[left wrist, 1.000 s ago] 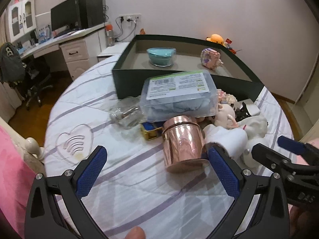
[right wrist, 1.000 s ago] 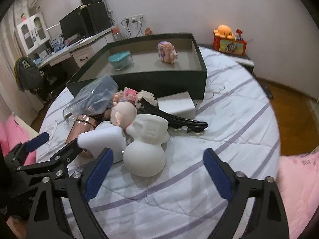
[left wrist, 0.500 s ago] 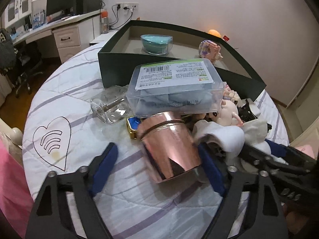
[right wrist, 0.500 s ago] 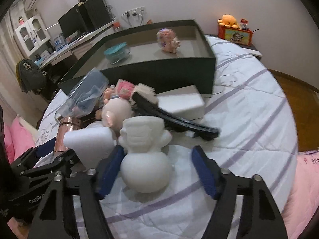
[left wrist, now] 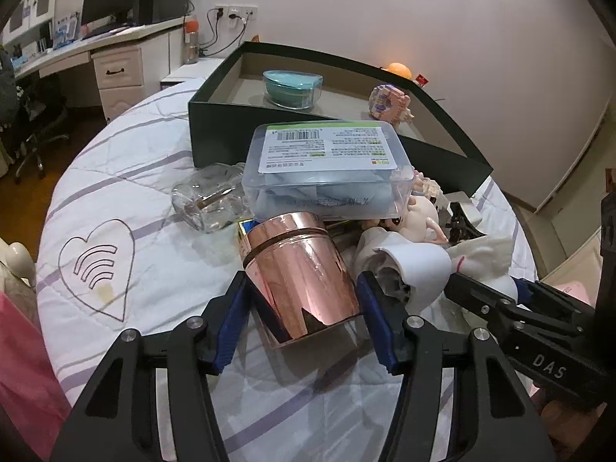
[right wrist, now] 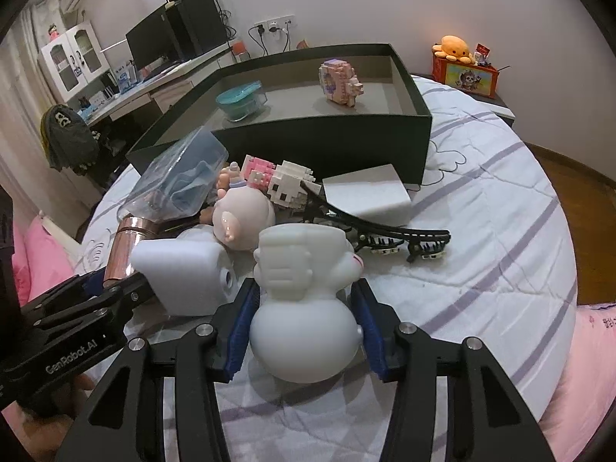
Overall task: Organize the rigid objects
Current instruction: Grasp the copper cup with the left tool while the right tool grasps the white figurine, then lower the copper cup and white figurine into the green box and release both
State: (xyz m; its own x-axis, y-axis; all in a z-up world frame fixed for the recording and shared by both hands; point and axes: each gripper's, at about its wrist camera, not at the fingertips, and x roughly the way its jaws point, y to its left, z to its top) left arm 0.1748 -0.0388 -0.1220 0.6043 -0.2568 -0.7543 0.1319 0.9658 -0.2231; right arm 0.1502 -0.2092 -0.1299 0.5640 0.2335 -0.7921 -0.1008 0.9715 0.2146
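My left gripper (left wrist: 302, 323) is shut on a rose-gold metal canister (left wrist: 298, 277), its blue pads pressed on both sides low down; the canister also shows in the right wrist view (right wrist: 125, 246). My right gripper (right wrist: 306, 325) is shut on a white figurine (right wrist: 304, 308), pads against its round body. A pile lies behind: a clear plastic box with a label (left wrist: 327, 169), a glass ashtray (left wrist: 206, 204), a baby doll (right wrist: 242, 217), a pink-white block toy (right wrist: 279, 183), a white block (right wrist: 365, 192) and a black hair clip (right wrist: 389, 233).
A dark green open box (right wrist: 327, 134) stands at the back of the round quilted table (right wrist: 481, 238), holding a teal bowl (right wrist: 240, 100) and a pink block figure (right wrist: 338, 82). A white foam piece (right wrist: 181, 269) lies between the grippers. A desk and chair stand far left.
Both grippers moved forward and closed: the left around the canister, the right around the white figurine. The canister now tilts slightly.
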